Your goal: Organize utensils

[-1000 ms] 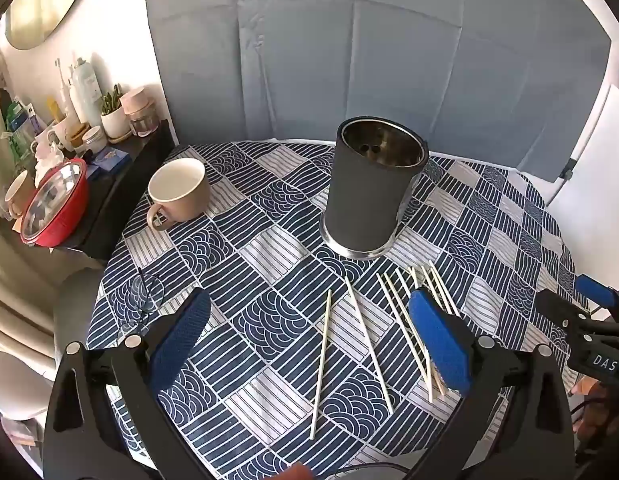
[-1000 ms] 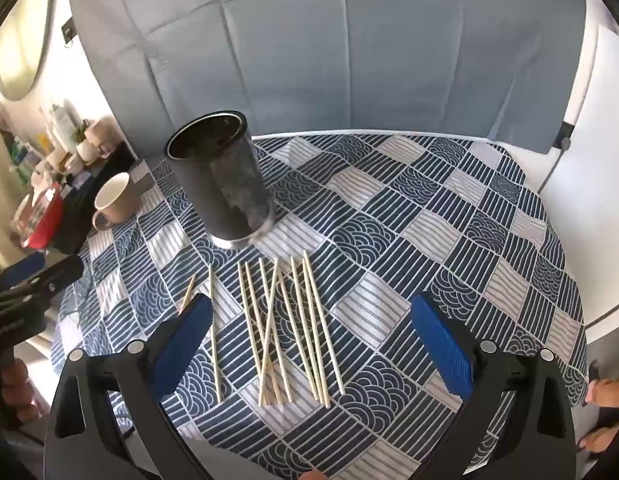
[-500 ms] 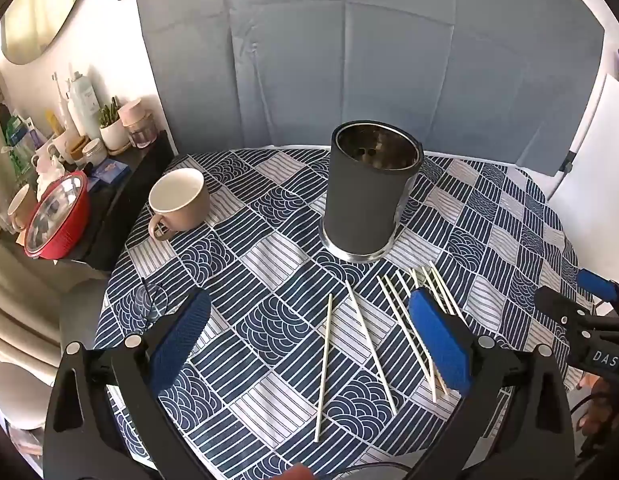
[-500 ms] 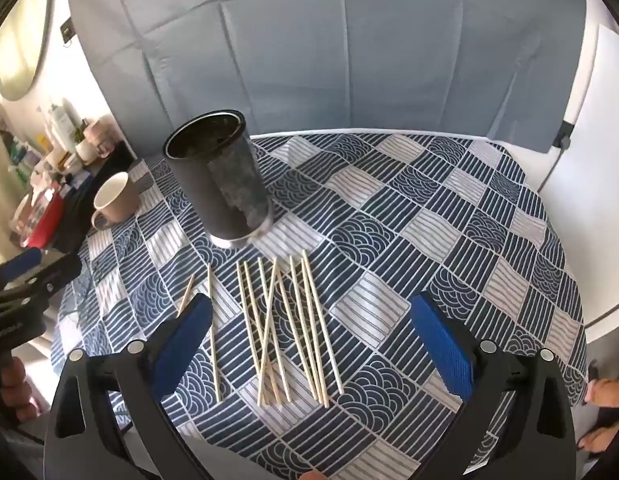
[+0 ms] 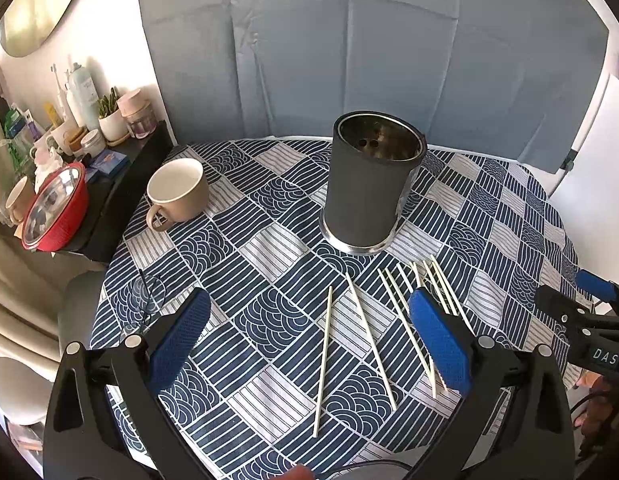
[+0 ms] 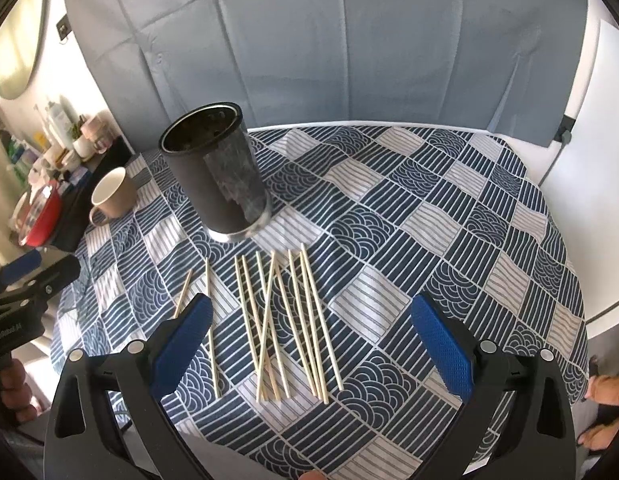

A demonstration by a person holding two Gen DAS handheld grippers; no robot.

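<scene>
Loose pale chopsticks [image 6: 285,320] lying flat on the patterned tablecloth [image 6: 449,208], fanned out just in front of the dark metal holder [image 6: 217,176], which stands upright and looks empty inside. Most bunched in a crossing pile, with two strays [image 5: 325,360] off to the left side, apart from the rest. Beige mug [image 5: 177,192] well off to the left, not in the way.

Left gripper [image 5: 309,344] spread wide, nothing between the blue pads [image 5: 177,340], hovering above the two strays. Right gripper [image 6: 305,344] also wide and empty, above the main pile.

Handling guess: thin, stiff, very light, probably bamboo or wood. Smooth and round enough to roll or skate on the cloth when nudged. Lying flush, so hard to get a finger under; better to come down straddling one stick across its width and pinch near the middle so it doesn't seesaw. Grabbing near an end likely means drooping and a poor angle for dropping into the holder. Crossed ones in the pile probably drag neighbours along, so the strays or an outermost stick look like the easiest first picks. No real breakage worry, just slipping.
</scene>
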